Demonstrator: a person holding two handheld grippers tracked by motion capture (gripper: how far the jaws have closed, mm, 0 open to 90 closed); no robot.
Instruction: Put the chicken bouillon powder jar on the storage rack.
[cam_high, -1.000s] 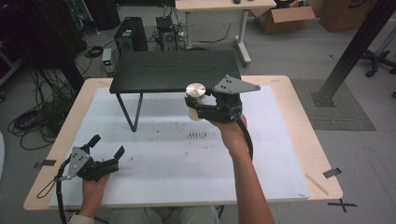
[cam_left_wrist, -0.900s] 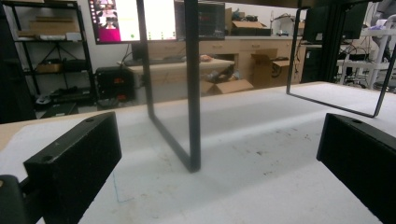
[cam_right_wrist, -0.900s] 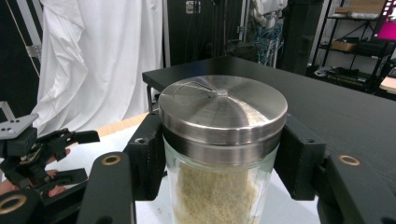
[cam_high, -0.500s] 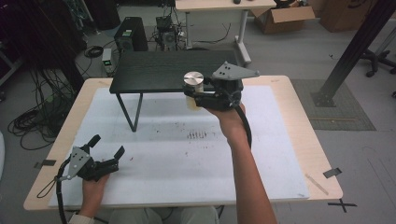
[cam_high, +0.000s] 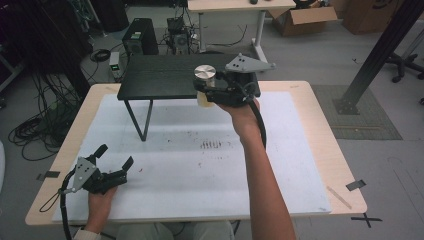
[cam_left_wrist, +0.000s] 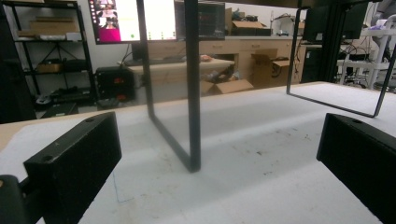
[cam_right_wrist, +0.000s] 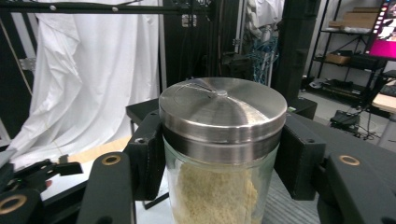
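Glass jar with brushed steel lid and tan granular fill, clamped upright between both jaws of the right tool; grip seen close in the right gripper view, jar pressed at both sides just under the lid. Compared with one second and half a second earlier: jar carried higher and farther from the person, from in front of the small black slatted stand on thin metal legs to level with its top, at its right front corner. Not yet resting on the stand. Likely step: placement on the stand's top, so remaining work is a short advance over the slats and a lowering. Left tool spread wide and empty, low on the white-covered counter, well in front of the stand, unchanged in place.
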